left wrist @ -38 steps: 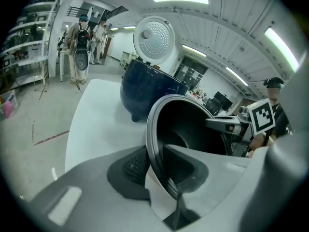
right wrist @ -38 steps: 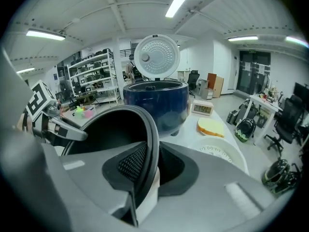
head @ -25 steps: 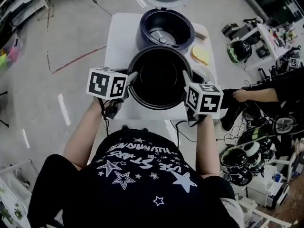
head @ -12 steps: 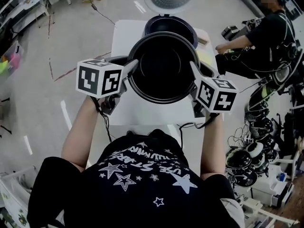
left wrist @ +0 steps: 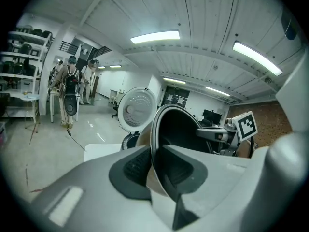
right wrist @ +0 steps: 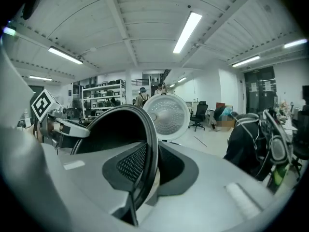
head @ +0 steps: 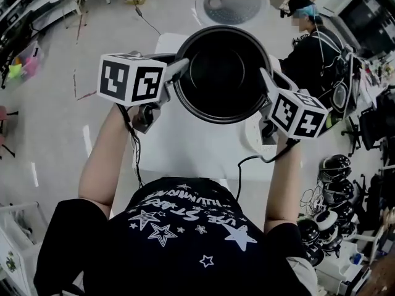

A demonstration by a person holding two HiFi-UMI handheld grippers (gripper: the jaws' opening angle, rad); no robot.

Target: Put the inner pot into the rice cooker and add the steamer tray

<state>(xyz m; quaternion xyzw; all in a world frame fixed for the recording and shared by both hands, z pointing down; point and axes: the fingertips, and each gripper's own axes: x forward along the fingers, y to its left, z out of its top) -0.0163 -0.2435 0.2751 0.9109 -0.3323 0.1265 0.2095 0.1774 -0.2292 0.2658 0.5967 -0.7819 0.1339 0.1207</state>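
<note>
White print on the person's black T-shirt (head: 148,239) reads, upside down, roughly "USE STARS"; the rest is unclear. The left gripper (head: 179,70) is clamped on the left rim of the round black metal inner pot (head: 223,73). The pot hangs over the white table (head: 185,153), mouth upward, near the rice cooker's open round white lid (head: 232,2). The right gripper (head: 266,84) pinches the opposite rim.
</note>
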